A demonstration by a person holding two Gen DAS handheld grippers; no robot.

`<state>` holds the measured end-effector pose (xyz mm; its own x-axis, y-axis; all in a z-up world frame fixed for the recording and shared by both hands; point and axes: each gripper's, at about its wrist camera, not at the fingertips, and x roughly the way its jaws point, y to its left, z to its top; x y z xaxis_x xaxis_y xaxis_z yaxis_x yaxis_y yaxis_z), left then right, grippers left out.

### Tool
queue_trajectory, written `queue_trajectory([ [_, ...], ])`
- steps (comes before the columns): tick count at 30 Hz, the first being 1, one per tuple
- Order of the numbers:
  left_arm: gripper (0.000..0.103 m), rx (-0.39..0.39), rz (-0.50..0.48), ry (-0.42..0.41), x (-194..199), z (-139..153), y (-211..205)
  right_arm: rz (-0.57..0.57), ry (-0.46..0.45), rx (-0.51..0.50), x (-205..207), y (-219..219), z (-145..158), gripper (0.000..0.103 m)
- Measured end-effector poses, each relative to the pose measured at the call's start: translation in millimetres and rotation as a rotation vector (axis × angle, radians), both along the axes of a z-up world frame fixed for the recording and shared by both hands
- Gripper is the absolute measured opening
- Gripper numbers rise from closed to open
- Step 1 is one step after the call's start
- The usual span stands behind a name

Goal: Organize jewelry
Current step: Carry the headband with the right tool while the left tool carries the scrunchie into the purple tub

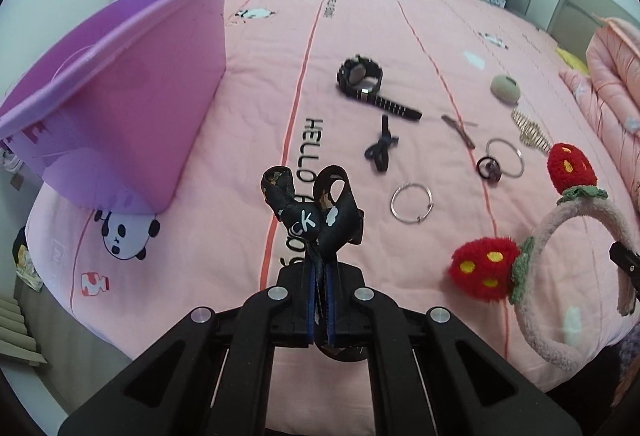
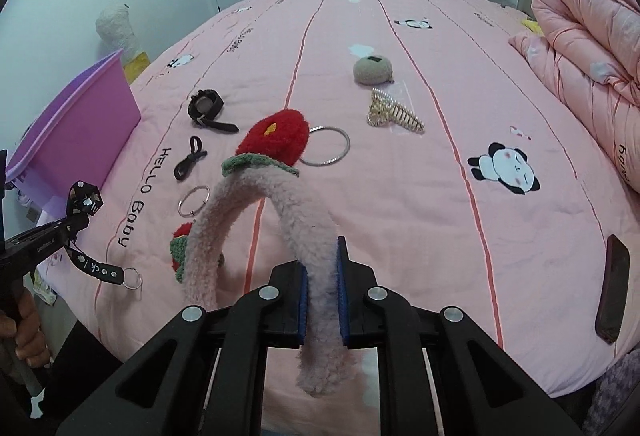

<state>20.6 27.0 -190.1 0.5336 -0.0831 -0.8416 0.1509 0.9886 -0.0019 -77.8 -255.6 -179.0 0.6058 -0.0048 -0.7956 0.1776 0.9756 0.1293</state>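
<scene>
Pink quilted bedspread (image 2: 400,196) with panda prints carries the scattered pieces. My left gripper (image 1: 320,300) pinches a black printed ribbon strap (image 1: 312,212); my right gripper (image 2: 322,300) clamps a fuzzy pink strawberry headband (image 2: 256,204). Black watch (image 1: 360,76), metal rings and a pearl hair claw (image 2: 394,112) still wait outside the smooth purple plastic bin (image 1: 120,96).

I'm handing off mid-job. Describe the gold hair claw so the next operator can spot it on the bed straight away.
Start at the folded pink quilt on the right side of the bed. Towards the bed's middle from it lies a round beige pouch, and just nearer the camera is the gold hair claw. It alone is gold and toothed like a comb; the silver rings nearby are plain hoops.
</scene>
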Motion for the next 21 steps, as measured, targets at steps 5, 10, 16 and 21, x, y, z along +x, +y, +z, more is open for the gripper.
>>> queue_trajectory([
  [5, 0.004, -0.003, 0.009, -0.032, 0.2, 24.4, 4.9, 0.012, -0.068, 0.004, 3.4, 2.1, 28.0, 0.011],
  [10, 0.004, -0.015, 0.012, -0.075, 2.9, 57.0, 10.3, 0.045, -0.135, 0.018, 16.0, 12.7, 58.9, 0.011],
  [16, 0.004, -0.052, 0.001, -0.151, 11.1, 109.6, 21.0, 0.119, -0.218, 0.024, 51.0, 39.0, 103.4, 0.012],
  [21, 0.004, -0.063, 0.046, -0.230, 31.3, 161.4, 50.5, 0.192, -0.288, 0.047, 96.7, 71.1, 148.1, 0.012],
])
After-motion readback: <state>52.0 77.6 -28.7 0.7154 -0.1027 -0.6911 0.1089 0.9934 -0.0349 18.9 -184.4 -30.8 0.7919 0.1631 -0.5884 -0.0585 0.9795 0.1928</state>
